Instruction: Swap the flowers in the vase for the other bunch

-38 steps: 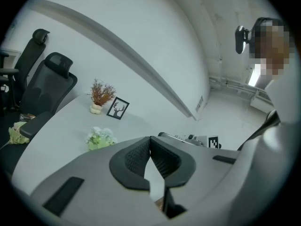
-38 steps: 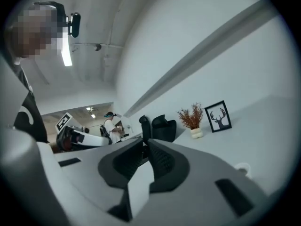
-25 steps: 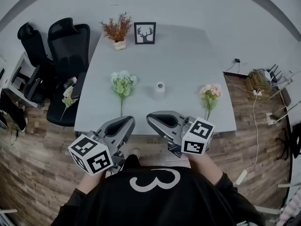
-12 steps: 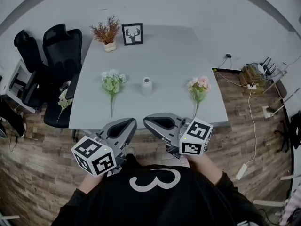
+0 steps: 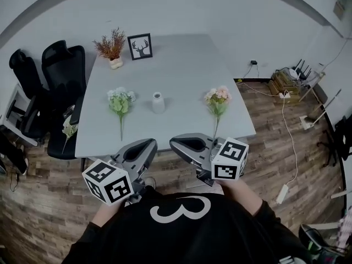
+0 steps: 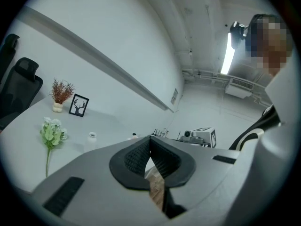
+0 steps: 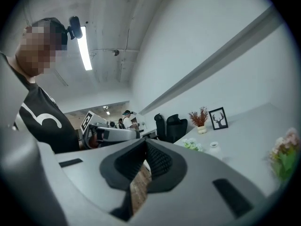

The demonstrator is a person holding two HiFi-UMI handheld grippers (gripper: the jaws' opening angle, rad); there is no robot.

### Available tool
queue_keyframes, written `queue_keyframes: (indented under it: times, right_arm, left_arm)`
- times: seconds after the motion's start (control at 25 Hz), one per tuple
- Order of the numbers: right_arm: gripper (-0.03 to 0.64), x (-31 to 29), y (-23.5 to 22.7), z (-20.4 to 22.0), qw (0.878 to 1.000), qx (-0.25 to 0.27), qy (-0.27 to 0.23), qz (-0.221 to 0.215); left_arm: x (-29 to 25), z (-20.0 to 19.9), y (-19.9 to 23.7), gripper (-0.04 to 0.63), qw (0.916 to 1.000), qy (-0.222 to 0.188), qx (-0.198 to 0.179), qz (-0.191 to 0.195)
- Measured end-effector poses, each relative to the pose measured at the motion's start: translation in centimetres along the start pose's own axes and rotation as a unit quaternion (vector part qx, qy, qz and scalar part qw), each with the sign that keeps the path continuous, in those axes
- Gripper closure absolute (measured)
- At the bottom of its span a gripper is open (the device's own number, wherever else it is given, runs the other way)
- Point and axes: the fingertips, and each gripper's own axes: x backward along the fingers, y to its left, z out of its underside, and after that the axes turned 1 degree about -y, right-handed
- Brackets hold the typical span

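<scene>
While both tongs [image 5: 147,144] [image 5: 177,143] hover closed, the vase [image 5: 158,102] stands well beyond.

White vase [image 5: 158,102] noted upright near the middle of the grey table [image 5: 181,59]; green-white bunch [image 5: 120,100] laid flat to its left, pink bunch [image 5: 218,98] to its right, both apart from it; framed deer picture [image 5: 139,46] and potted dried plant [image 5: 111,46] seen at the far edge; left gripper [image 5: 147,144] and right gripper [image 5: 177,143] held short of the near edge.

l hand-held gripper [image 5: 146,143] & r hand-held gripper [image 5: 176,142] closed, empty.
</scene>
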Motion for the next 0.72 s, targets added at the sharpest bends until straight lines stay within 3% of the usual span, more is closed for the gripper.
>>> queue_keyframes:
  times: [0.36,0.72]
  right_arm:
    - [0.607,7.6,-2.9,-3.2,0.994,0.013,-0.039,0.097]
    - [0.607,11.8,-8.8,-3.3,0.980,0.006,-0.050,0.191]
  left_arm:
    - [-4.0,-0.7,-3.2,0.584,0.9983,0.008,-0.013,0.056]
    - [-5.7,0.0,0.0,0.584,0.9980,0.026,0.020,0.054]
